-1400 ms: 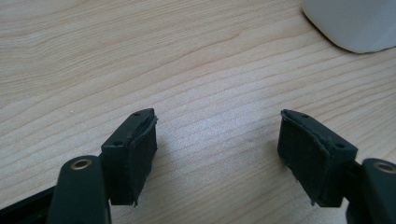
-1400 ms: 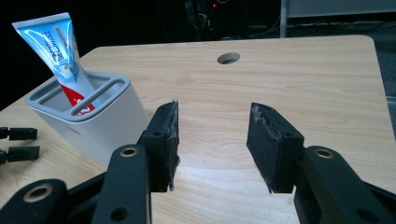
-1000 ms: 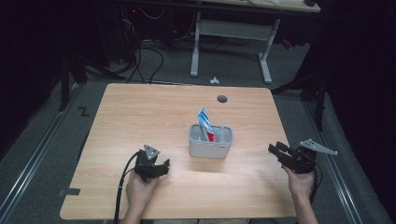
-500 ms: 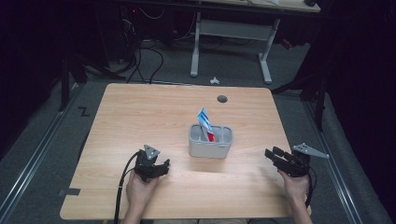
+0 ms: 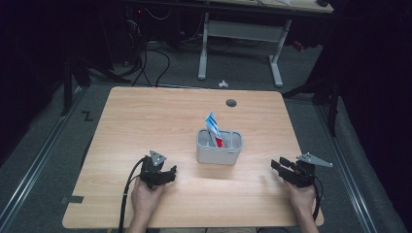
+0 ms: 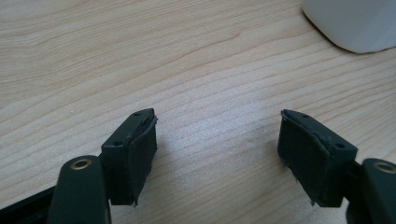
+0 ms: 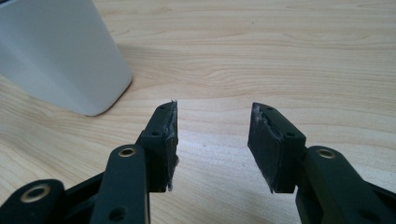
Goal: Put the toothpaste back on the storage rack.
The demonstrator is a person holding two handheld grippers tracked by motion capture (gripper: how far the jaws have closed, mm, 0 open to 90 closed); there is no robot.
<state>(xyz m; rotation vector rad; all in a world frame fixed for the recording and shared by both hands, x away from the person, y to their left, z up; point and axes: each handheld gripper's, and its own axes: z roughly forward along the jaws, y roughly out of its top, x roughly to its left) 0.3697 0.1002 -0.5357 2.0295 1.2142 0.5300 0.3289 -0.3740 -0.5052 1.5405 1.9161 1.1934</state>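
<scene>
A grey two-compartment holder point(image 5: 218, 150) stands at the middle of the wooden table point(image 5: 160, 116). A blue-and-white packet point(image 5: 213, 125) and a red item point(image 5: 219, 142) stick up out of it. My left gripper point(image 5: 167, 174) rests low on the table to the holder's front left, open with nothing between its jaws point(image 6: 217, 140); the holder's corner point(image 6: 355, 23) is at the upper right of its view. My right gripper point(image 5: 278, 167) sits near the table's right front, open and empty point(image 7: 212, 135), with the holder's wall point(image 7: 56, 56) to its upper left.
A round cable hole point(image 5: 231, 103) lies near the table's far edge. Beyond the table stands a desk frame point(image 5: 238, 34) on dark floor with cables. Bare wood lies between both grippers and the holder.
My right gripper has sunk toward the tabletop and shifted a little left, toward the holder. The left gripper and the holder have stayed put.
</scene>
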